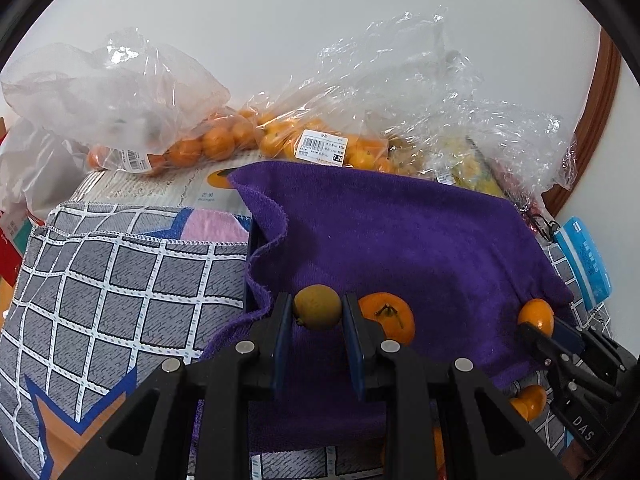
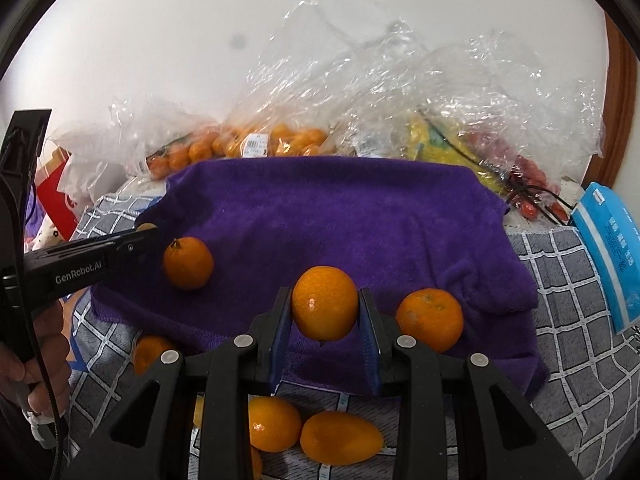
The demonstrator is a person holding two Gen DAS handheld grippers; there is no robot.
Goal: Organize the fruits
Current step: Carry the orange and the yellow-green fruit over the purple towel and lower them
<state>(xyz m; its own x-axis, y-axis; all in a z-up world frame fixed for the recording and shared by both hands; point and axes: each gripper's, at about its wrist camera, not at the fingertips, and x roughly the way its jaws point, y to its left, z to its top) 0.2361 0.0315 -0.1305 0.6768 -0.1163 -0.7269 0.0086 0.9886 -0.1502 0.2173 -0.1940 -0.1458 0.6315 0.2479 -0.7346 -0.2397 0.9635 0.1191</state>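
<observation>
- Two tongs are each clamped on a small citrus: the left tongs (image 1: 318, 314) grip a dull, greenish-brown kumquat (image 1: 318, 307), and the right tongs (image 2: 325, 312) grip a glossy orange kumquat (image 2: 325, 303).
- Both fruits hang just above the purple towel (image 2: 320, 216), which lies over a grey checked cloth (image 1: 120, 280) on the surface.
- Several more fruits sit loose: one with a stem (image 2: 188, 263) on the towel near the left tongs, a rounder one (image 2: 430, 319) just beside the right tongs, and two at the towel's near edge, one of them oval (image 2: 341, 437).
- To do this step well, I would lower each fruit until it touches the towel before the pads let go; round, smooth-skinned fruit rolls readily, and the plush pile should check it.
- Releasing clear of the neighbouring fruits seems wise, so nothing gets nudged off the towel's edge.
- The dull fruit may be spoiled or unripe; keeping it apart from the bright ones looks sensible.
- Behind, crinkled clear plastic bags (image 1: 328, 120) hold more oranges, one bearing a white price label (image 1: 322, 151).
- The towel is thick and fuzzy with a stitched hem; the checked cloth is flatter and woven.
</observation>
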